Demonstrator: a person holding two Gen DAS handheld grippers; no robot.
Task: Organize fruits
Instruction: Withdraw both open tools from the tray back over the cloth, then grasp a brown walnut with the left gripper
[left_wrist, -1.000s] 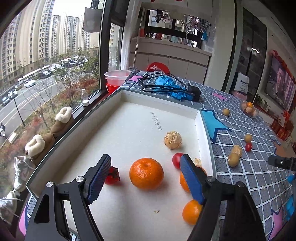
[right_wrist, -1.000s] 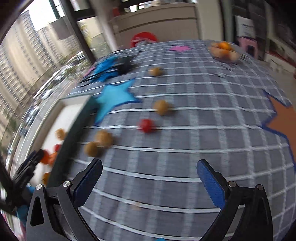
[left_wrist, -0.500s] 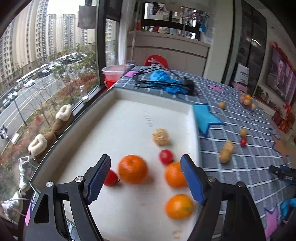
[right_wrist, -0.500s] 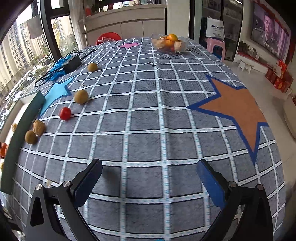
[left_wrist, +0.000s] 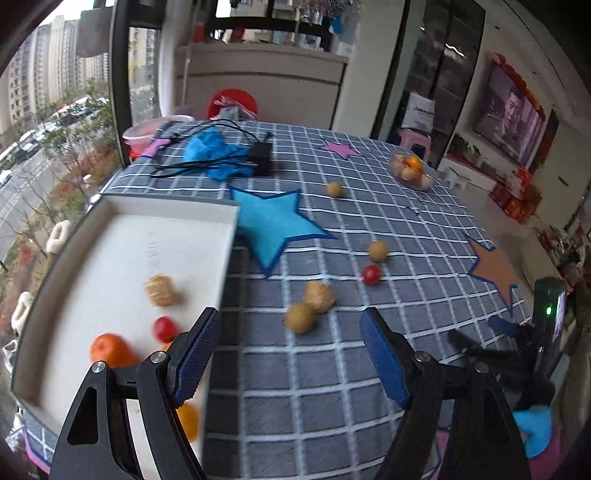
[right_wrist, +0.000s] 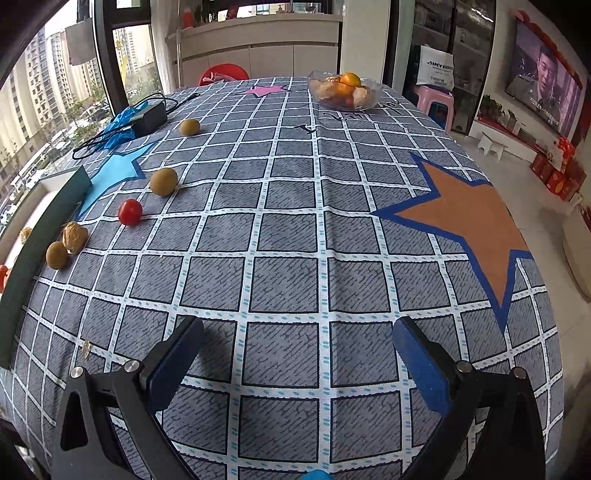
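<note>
Grippers first: your left gripper (left_wrist: 290, 354) is spread wide and holds nothing; its fingers hang above the checked tablecloth (left_wrist: 332, 369), with the left finger (left_wrist: 195, 350) over the right edge of the white tray (left_wrist: 122, 236). Your right gripper (right_wrist: 295, 358) is also wide apart and empty, above bare cloth near the table's near edge.

In the tray you have a walnut (left_wrist: 159, 290), a cherry tomato (left_wrist: 164, 329), an orange (left_wrist: 110, 349) at the near left, and another orange (left_wrist: 188, 421) partly hidden behind the left finger.

Outside the tray, on the cloth, a brown round fruit (left_wrist: 300, 317) touches a second walnut (left_wrist: 319, 296), just beyond your left gripper. Farther right lie a red tomato (left_wrist: 371, 274) and, just beside it, another brown fruit (left_wrist: 377, 250). One more brown fruit (left_wrist: 335, 189) sits far, near the black adapter (left_wrist: 261, 157).

At the far right stands a clear bowl (right_wrist: 345, 103) holding an orange and some pale fruits.
</note>
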